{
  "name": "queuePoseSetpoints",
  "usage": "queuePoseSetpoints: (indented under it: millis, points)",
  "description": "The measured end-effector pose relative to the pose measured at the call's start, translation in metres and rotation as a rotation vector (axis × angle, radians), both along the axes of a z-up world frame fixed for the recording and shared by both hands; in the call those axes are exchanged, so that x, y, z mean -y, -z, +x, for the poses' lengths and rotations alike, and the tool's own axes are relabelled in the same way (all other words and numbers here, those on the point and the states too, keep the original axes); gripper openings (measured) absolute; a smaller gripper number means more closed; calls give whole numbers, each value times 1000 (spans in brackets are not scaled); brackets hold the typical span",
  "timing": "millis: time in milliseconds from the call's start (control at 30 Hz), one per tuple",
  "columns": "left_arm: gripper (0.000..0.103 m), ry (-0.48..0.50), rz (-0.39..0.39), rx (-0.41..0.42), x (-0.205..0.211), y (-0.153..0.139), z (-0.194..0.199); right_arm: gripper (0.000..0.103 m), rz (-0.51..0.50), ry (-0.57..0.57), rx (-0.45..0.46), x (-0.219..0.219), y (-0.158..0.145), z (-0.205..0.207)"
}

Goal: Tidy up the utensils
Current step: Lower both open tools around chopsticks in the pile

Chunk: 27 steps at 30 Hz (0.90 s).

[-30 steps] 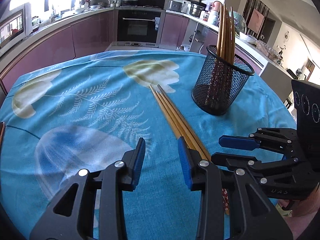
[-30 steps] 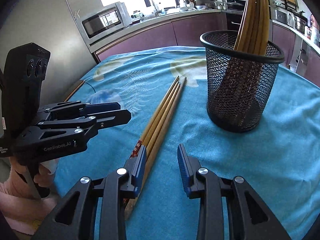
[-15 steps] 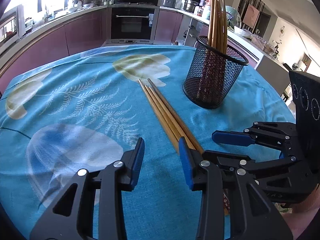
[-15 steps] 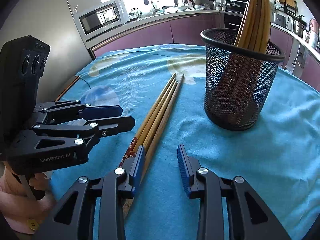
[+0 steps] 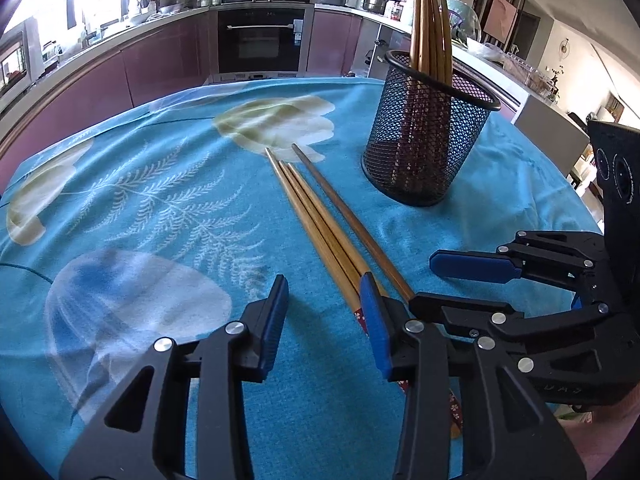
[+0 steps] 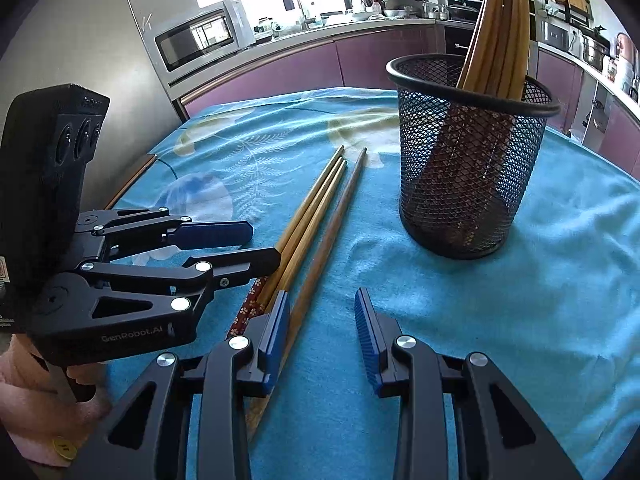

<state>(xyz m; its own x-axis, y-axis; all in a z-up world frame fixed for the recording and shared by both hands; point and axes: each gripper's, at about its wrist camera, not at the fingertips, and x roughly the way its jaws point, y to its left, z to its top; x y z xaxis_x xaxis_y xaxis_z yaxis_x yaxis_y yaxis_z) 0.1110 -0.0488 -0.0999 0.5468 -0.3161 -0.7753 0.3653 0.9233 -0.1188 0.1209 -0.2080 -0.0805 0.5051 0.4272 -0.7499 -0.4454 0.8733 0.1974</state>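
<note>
Chopsticks (image 5: 320,220) are laid in a loose bundle on a bench covered by a blue leaf-print cloth (image 5: 160,200), thin tips aimed toward a black mesh cup (image 5: 424,136) that stands upright close by on the same cloth. More chopsticks (image 5: 430,20) are stood inside the cup, leaning against its rim. One darker stick is seen slightly apart from the paler ones on the cup's side.

Left tongs (image 5: 324,320) are held low over the cloth, jaws apart and just widened, with nothing gripped; one blue pad (image 5: 374,328) is placed over the patterned thick ends of the bundle. Right tongs (image 6: 322,328) are likewise held apart and empty, one pad (image 6: 276,332) set over the same thick ends, the other over bare cloth. Each tool is caught in the other's view, close alongside. A kitchen with purple cabinets (image 5: 160,56) and an oven (image 5: 260,36) is seen behind.
</note>
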Motion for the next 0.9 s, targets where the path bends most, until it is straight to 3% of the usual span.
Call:
queuePoseSetpoints:
  millis: [200, 400, 900]
  points:
    - [37, 0, 33, 0, -2, 1, -3, 31, 1, -1, 1, 2, 0, -1]
    - [31, -23, 12, -12, -10, -1, -4, 31, -4, 1, 3, 0, 0, -1]
    - [30, -25, 49, -3, 0, 1, 17, 28, -46, 7, 14, -13, 0, 22]
